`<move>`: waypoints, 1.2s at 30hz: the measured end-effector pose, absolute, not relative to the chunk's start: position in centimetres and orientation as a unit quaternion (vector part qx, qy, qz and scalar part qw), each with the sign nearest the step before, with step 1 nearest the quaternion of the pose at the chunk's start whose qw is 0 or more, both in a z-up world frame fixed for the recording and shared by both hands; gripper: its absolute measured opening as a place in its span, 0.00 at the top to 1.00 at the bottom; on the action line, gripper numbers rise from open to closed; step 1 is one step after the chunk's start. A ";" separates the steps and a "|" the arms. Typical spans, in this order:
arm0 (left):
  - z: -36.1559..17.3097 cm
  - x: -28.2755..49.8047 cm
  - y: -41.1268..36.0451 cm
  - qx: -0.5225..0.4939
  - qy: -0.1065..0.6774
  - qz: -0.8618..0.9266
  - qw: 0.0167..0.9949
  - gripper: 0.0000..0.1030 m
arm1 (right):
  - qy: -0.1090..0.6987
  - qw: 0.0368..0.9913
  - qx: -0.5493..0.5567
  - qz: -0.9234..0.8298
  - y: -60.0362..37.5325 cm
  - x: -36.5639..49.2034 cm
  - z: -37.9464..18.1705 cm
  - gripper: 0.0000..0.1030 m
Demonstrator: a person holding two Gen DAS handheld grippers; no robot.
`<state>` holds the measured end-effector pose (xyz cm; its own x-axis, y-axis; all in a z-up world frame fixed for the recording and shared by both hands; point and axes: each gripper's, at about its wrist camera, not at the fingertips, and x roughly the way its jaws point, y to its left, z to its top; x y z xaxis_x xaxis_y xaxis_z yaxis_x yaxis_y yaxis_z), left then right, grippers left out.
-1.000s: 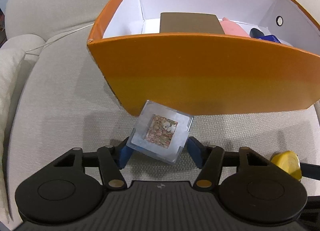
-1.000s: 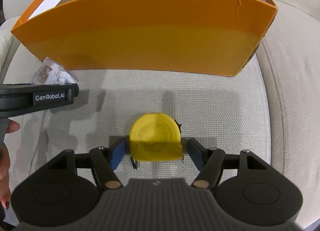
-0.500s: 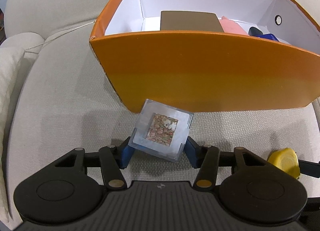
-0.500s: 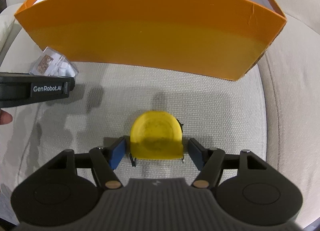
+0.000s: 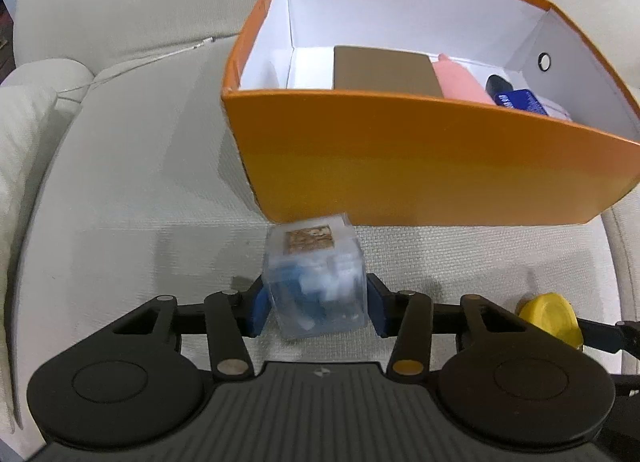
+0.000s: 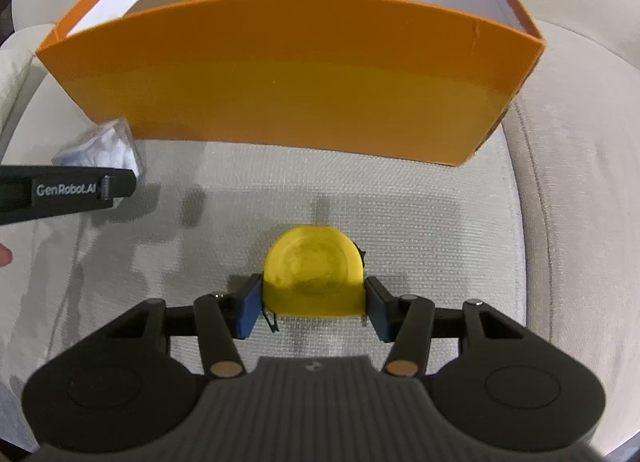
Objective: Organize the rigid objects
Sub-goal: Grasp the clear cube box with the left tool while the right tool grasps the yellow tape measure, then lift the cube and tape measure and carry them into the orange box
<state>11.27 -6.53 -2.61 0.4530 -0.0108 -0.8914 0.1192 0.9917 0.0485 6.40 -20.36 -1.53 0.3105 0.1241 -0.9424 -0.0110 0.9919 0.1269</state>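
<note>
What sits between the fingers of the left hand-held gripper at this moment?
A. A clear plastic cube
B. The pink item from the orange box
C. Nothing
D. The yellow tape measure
A: in the left wrist view the left hand-held gripper has its blue pads against both sides of the clear plastic cube, in front of the orange box; the yellow tape measure sits in the right hand-held gripper instead.

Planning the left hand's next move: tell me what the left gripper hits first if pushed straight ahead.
Probably the orange box's near wall, just beyond the clear cube that the left gripper holds; the gap is hard to judge.
</note>
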 end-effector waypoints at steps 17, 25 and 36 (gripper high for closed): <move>-3.0 10.5 -4.8 0.028 0.547 -0.039 0.836 0.49 | 0.576 0.814 0.057 0.046 -21.3 5.7 -0.8 0.46; -2.8 9.9 -5.1 0.042 0.538 -0.037 0.841 0.50 | 0.577 0.813 0.057 0.048 -21.3 6.0 -0.8 0.46; 1.4 7.2 -5.7 0.051 0.483 -0.063 0.872 0.50 | 0.532 0.841 0.083 0.059 -22.1 3.8 2.9 0.47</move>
<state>7.22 -5.68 1.44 0.5261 -0.0610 -0.8482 0.1590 0.9869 0.0276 3.75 -22.08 2.85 0.4270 0.1887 -0.8844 -0.0112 0.9790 0.2035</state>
